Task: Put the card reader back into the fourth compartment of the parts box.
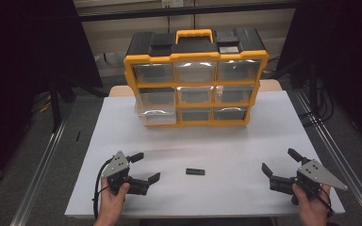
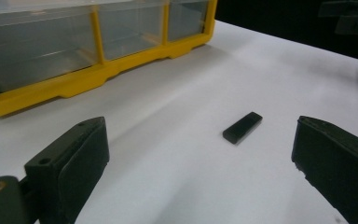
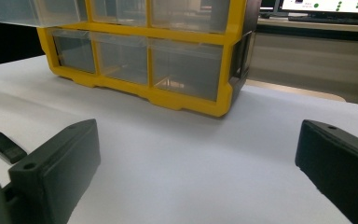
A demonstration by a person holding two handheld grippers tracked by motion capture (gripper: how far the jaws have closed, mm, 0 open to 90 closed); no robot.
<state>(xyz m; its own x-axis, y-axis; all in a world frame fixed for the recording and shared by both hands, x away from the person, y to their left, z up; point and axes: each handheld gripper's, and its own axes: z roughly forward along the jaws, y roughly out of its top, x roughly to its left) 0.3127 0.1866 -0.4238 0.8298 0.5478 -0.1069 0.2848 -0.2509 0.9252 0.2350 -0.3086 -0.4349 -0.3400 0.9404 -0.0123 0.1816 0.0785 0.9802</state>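
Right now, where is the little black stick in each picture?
High view: the stick lies on the white table, low centre, between the grippers.
Left gripper view: stick right of centre, between the jaws.
Right gripper view: stick at the far left edge.
Shared landmark: the yellow drawer box behind it.

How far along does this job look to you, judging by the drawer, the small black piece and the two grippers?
Done: the bottom-left drawer of the yellow organizer stands pulled out. In hand: nothing; the left gripper and right gripper are both open and empty. Left, probably: picking up the small black block lying on the white table between them and stowing it.
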